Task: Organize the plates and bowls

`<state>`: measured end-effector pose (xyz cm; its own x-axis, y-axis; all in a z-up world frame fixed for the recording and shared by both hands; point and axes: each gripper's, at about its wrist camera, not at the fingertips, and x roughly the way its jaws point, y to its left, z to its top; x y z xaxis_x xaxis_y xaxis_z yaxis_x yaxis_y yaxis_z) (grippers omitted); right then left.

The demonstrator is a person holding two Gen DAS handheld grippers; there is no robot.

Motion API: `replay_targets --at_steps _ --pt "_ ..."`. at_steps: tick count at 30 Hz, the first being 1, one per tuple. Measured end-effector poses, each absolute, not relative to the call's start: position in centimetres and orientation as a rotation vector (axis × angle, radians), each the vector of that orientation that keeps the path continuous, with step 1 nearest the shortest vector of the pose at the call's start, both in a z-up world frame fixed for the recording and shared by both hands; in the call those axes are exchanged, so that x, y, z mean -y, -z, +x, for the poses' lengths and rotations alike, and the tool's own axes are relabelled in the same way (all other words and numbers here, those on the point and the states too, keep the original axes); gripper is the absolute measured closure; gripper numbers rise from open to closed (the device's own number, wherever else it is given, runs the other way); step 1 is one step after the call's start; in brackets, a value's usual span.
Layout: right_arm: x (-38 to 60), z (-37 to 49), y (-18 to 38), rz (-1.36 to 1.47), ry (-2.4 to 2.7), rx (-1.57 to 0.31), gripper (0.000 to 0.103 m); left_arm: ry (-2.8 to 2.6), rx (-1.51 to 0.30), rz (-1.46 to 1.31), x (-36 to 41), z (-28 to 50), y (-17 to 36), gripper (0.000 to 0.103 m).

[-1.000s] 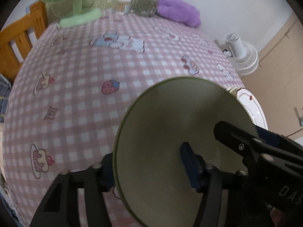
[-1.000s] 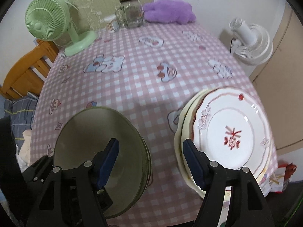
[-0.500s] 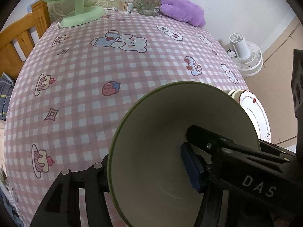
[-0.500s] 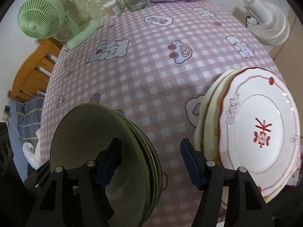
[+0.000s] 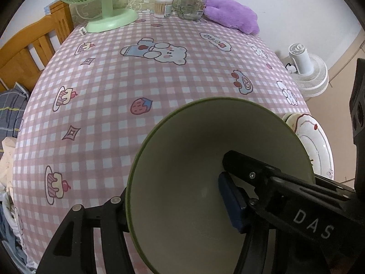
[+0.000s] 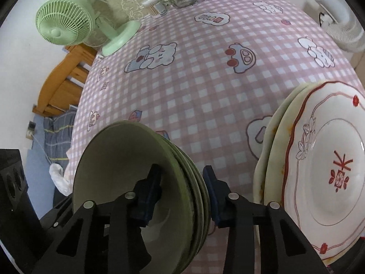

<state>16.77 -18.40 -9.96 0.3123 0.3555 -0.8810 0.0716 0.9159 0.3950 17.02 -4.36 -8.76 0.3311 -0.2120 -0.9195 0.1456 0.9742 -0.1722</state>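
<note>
A stack of green bowls (image 6: 118, 164) sits near the table's front edge, to the left of a stack of plates (image 6: 330, 171) topped by a white plate with a red pattern. My right gripper (image 6: 181, 171) straddles the stack's right wall. Its jaws are closing, one blue pad inside the top bowl and the other against the outer rims. My left gripper (image 5: 173, 189) holds the left wall of the bowls (image 5: 194, 159), with one pad inside and its outer finger partly hidden behind the rim. The right gripper's finger (image 5: 251, 166) reaches into the bowl beside that pad.
A pink checked tablecloth (image 5: 136, 73) covers the table. A green fan (image 5: 107, 11), a glass jar (image 5: 189, 2), a cotton-swab tub and a purple plush (image 5: 232, 13) stand along the far edge. A wooden chair (image 5: 29, 45) is at the left, a white fan (image 5: 305, 73) beyond the right edge.
My right gripper came down over the right wall of the bowl stack and its jaws narrowed onto it. The left gripper stayed on the bowls, tilting slightly.
</note>
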Motion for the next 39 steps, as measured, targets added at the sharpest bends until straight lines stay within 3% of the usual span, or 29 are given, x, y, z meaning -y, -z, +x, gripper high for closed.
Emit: replay_targets --at_steps 12,25,39 --pt "16.3 16.7 8.8 0.310 -0.149 -1.250 0.060 0.235 -1.188 -0.108 2.6 15.9 7.8 0.041" --pt "12.9 14.9 3.0 0.290 -0.099 -1.156 0.060 0.292 -1.116 -0.125 -0.9 14.5 2.8 0.041" --pt "14.0 14.6 0.2 0.267 -0.138 -1.069 0.060 0.256 -1.021 -0.110 0.6 14.1 0.2 0.041"
